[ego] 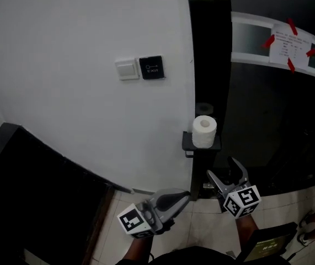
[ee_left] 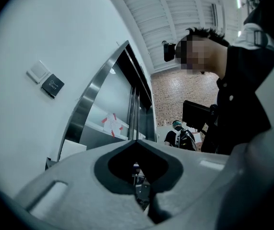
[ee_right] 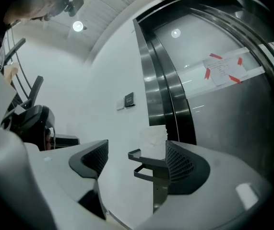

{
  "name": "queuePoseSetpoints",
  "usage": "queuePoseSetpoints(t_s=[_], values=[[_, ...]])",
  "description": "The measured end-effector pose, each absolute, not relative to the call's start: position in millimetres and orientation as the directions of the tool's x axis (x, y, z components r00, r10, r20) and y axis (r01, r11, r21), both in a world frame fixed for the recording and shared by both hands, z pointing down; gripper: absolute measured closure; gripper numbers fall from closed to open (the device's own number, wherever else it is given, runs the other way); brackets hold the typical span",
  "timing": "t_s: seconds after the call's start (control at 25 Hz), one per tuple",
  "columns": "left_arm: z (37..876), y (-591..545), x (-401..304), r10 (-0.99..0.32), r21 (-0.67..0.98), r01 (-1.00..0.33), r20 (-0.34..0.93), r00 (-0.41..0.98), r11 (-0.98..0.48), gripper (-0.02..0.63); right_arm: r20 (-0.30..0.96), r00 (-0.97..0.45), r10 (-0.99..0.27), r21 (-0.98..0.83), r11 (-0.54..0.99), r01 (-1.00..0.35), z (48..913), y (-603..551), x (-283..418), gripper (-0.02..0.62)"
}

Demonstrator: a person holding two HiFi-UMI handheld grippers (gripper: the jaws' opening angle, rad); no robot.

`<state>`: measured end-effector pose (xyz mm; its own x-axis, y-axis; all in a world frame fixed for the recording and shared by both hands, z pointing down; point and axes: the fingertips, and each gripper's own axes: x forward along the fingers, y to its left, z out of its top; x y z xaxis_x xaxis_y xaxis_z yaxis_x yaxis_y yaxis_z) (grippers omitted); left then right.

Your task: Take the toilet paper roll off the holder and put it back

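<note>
- I see the toilet paper roll (ego: 204, 131) standing upright on the dark holder (ego: 200, 146), a small shelf fixed where the white wall (ego: 80, 48) meets the black door frame (ego: 208, 48).
- My right gripper (ego: 223, 170) hangs below the holder and a little to its right. Its jaws are spread wide and point up toward the roll without touching it.
- In the right gripper view the right gripper (ee_right: 134, 161) holds nothing. The holder (ee_right: 148, 160) shows in the gap beyond the ribbed pads (ee_right: 181, 163). The roll (ee_right: 154, 137) above it looks pale and washed out, so I can only just make out its outline.
- My left gripper (ego: 182, 196) sits lower and to the left, above the tiled floor (ego: 201, 231), with its tip aimed at the foot of the frame.
- In the left gripper view the left gripper (ee_left: 137, 143) has its jaws brought together at the tips, with nothing between them.
- On the wall, up and left of the roll, a white switch (ego: 127, 69) sits just beside a black plate (ego: 150, 67).
- A paper notice (ego: 289, 46) is taped with red strips to the dark glass panel at the upper right.
</note>
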<state>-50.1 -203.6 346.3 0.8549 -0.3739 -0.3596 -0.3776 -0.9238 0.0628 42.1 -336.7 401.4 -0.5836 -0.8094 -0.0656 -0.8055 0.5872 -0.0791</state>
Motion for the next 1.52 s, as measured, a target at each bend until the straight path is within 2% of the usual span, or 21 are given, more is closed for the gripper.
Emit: queuePoseSetpoints(t_s=[0.32, 0.76, 0.92, 1.04, 1.4, 1.52], values=[[347, -218, -58, -0.374, 0.071, -0.374, -0.36, 0.855, -0.925, 0.609, -0.012, -0.533, -0.846, -0.052, 0.533, -0.844, 399, -398, 30, 0.175], [351, -225, -95, -0.445, 0.09, -0.444, -0.363, 0.819, -0.891, 0.609, 0.105, -0.424, -0.9, -0.022, 0.424, -0.906, 407, -479, 3, 0.163], [353, -226, -110, -0.477, 0.097, -0.476, -0.36, 0.802, -0.874, 0.609, 0.199, -0.33, -0.923, 0.048, 0.346, -0.937, 417, -495, -2, 0.153], [350, -225, -117, -0.486, 0.11, -0.483, -0.376, 0.789, -0.869, 0.609, 0.223, -0.274, -0.936, 0.082, 0.298, -0.951, 420, -499, 0, 0.166], [345, -219, -120, -0.493, 0.133, -0.482, -0.396, 0.775, -0.866, 0.609, 0.245, -0.293, -0.924, 0.072, 0.319, -0.945, 421, -500, 2, 0.186], [349, -216, -118, -0.495, 0.106, -0.494, -0.373, 0.785, -0.863, 0.609, 0.201, -0.34, -0.919, 0.022, 0.351, -0.936, 414, -496, 3, 0.186]])
